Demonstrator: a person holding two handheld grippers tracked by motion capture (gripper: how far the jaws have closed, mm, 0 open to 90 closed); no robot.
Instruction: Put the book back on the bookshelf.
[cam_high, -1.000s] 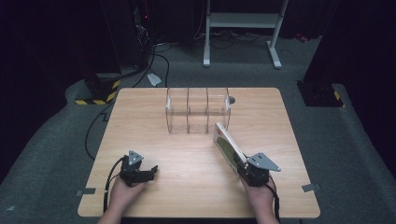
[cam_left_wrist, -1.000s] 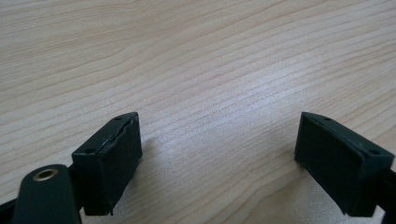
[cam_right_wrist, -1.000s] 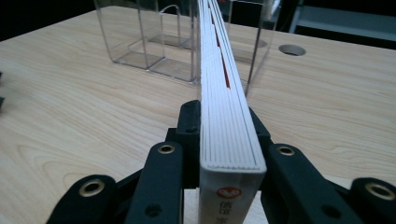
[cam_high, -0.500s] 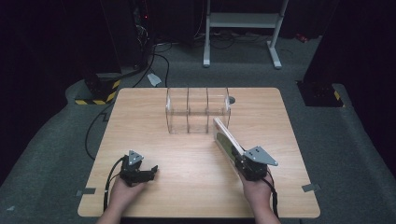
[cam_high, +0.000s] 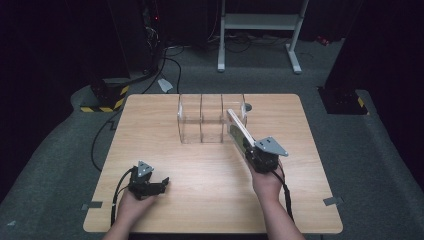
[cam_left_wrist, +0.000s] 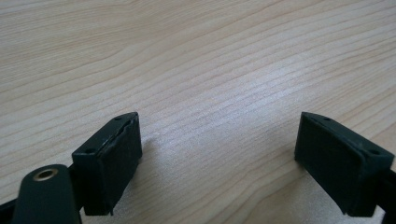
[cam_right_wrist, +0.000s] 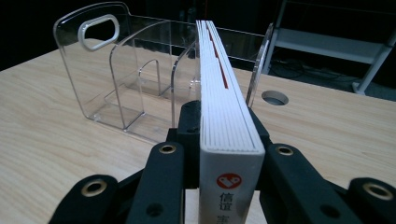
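Right gripper view: the right gripper (cam_right_wrist: 228, 154) is clamping a white book (cam_right_wrist: 224, 116) between its jaws, one on each cover, near the spine end. The book is pointing away from the gripper, its far end reaching the clear acrylic rack (cam_right_wrist: 140, 88) on the table (cam_right_wrist: 56, 154). In the high view the book (cam_high: 239, 131) is sitting above the rack's (cam_high: 210, 119) right end. The left gripper (cam_left_wrist: 219, 154) is resting low with jaws wide and holding nothing.

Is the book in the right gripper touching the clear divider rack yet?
Cannot tell. In the right gripper view the book, clamped in the right gripper, overlaps the rack walls; the high view also shows overlap, no plain gap or contact.
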